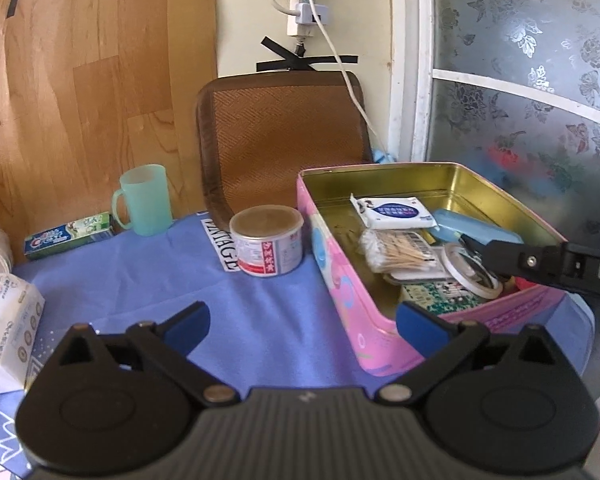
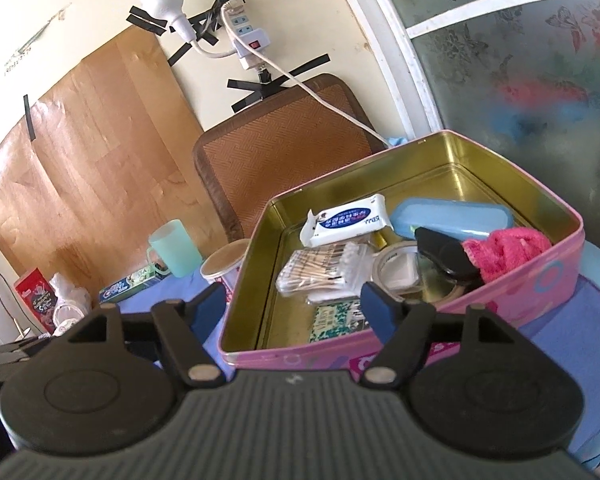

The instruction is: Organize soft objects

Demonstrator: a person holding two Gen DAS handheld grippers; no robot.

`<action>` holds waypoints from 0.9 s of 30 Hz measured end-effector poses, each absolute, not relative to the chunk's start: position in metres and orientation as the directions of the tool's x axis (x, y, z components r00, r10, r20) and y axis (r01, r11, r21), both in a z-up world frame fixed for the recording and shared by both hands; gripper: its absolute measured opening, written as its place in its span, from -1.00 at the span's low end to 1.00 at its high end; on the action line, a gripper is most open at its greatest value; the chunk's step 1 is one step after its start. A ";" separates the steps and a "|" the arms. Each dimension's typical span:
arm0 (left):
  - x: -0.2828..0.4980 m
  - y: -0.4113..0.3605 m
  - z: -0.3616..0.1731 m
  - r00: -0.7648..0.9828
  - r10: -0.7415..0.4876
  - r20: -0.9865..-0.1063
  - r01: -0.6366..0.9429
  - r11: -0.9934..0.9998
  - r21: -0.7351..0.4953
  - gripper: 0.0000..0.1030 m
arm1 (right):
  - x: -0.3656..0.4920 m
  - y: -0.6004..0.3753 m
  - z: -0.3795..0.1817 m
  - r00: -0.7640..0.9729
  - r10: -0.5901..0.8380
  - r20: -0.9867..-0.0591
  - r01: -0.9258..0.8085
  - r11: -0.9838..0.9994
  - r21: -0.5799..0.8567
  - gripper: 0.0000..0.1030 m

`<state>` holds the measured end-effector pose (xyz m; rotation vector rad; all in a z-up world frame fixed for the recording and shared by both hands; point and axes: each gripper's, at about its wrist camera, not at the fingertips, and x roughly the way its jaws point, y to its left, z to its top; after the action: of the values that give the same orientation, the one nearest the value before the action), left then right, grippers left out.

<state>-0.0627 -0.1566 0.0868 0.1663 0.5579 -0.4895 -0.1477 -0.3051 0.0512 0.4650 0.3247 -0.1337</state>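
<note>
STATUS: partly done | pink rectangular metal tin is holding fuzzy pink cloth | white tissue pack is lying on bench, pending | left claw, right claw: gaping wide, gripping nothing.

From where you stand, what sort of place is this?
Probably a lived-in home room, not a lab. A blue cloth-covered table holds toiletries: a boxed toothpaste, a mint plastic cup, and a pink metal tin of cotton swabs. A taped-up white power strip hangs above.
</note>
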 end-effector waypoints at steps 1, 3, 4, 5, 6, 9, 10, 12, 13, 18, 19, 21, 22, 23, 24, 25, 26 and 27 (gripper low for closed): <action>-0.063 -0.157 0.087 0.736 -0.404 -0.544 0.490 0.871 0.016 1.00 | -0.148 -0.305 0.051 0.940 -0.056 -0.337 0.203 0.885 0.418 0.47; -0.063 -0.157 0.087 0.738 -0.402 -0.542 0.487 0.873 0.016 1.00 | -0.149 -0.307 0.051 0.940 -0.063 -0.334 0.208 0.883 0.420 0.48; -0.064 -0.157 0.087 0.742 -0.398 -0.540 0.484 0.875 0.019 1.00 | -0.149 -0.308 0.051 0.941 -0.065 -0.334 0.210 0.883 0.421 0.48; -0.064 -0.157 0.087 0.745 -0.395 -0.537 0.481 0.876 0.023 1.00 | -0.150 -0.308 0.051 0.941 -0.067 -0.333 0.212 0.882 0.421 0.48; -0.064 -0.157 0.087 0.748 -0.391 -0.536 0.478 0.878 0.027 1.00 | -0.150 -0.308 0.051 0.941 -0.070 -0.332 0.214 0.882 0.420 0.48; -0.064 -0.157 0.087 0.749 -0.391 -0.535 0.477 0.879 0.024 1.00 | -0.150 -0.308 0.051 0.941 -0.074 -0.331 0.216 0.883 0.418 0.48; -0.064 -0.157 0.088 0.750 -0.391 -0.534 0.476 0.879 0.024 1.00 | -0.151 -0.308 0.051 0.941 -0.074 -0.331 0.216 0.882 0.418 0.48; -0.066 -0.156 0.088 0.758 -0.382 -0.528 0.467 0.883 0.031 1.00 | -0.151 -0.307 0.051 0.941 -0.076 -0.330 0.218 0.882 0.417 0.48; -0.067 -0.156 0.088 0.768 -0.371 -0.523 0.459 0.887 0.045 1.00 | -0.151 -0.307 0.051 0.941 -0.078 -0.328 0.219 0.882 0.417 0.48; -0.073 -0.160 0.089 0.794 -0.335 -0.507 0.441 0.892 0.102 1.00 | -0.154 -0.309 0.051 0.942 -0.085 -0.324 0.225 0.876 0.426 0.48; -0.074 -0.161 0.089 0.789 -0.341 -0.511 0.449 0.888 0.101 1.00 | -0.154 -0.309 0.051 0.942 -0.085 -0.323 0.226 0.875 0.428 0.48; -0.075 -0.162 0.089 0.780 -0.351 -0.518 0.461 0.882 0.097 1.00 | -0.154 -0.309 0.051 0.943 -0.085 -0.322 0.225 0.875 0.428 0.48; -0.076 -0.163 0.089 0.778 -0.352 -0.520 0.465 0.880 0.100 1.00 | -0.155 -0.310 0.052 0.943 -0.084 -0.321 0.224 0.876 0.428 0.48; -0.077 -0.164 0.089 0.778 -0.353 -0.520 0.467 0.878 0.103 1.00 | -0.155 -0.310 0.052 0.944 -0.084 -0.320 0.223 0.876 0.427 0.48; -0.077 -0.164 0.088 0.777 -0.354 -0.521 0.469 0.877 0.104 1.00 | -0.155 -0.310 0.052 0.944 -0.084 -0.319 0.223 0.876 0.428 0.48; -0.078 -0.164 0.088 0.773 -0.357 -0.525 0.473 0.875 0.102 1.00 | -0.156 -0.310 0.052 0.945 -0.085 -0.317 0.223 0.876 0.428 0.48; -0.078 -0.164 0.088 0.767 -0.361 -0.530 0.477 0.873 0.096 1.00 | -0.156 -0.311 0.052 0.945 -0.086 -0.316 0.224 0.875 0.429 0.48; -0.077 -0.164 0.087 0.759 -0.368 -0.537 0.483 0.871 0.087 1.00 | -0.156 -0.311 0.052 0.945 -0.088 -0.316 0.225 0.874 0.430 0.48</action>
<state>-0.0772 -0.1643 0.0873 0.2266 0.5351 -0.4678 -0.1563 -0.3110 0.0524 0.4808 0.2939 -0.1655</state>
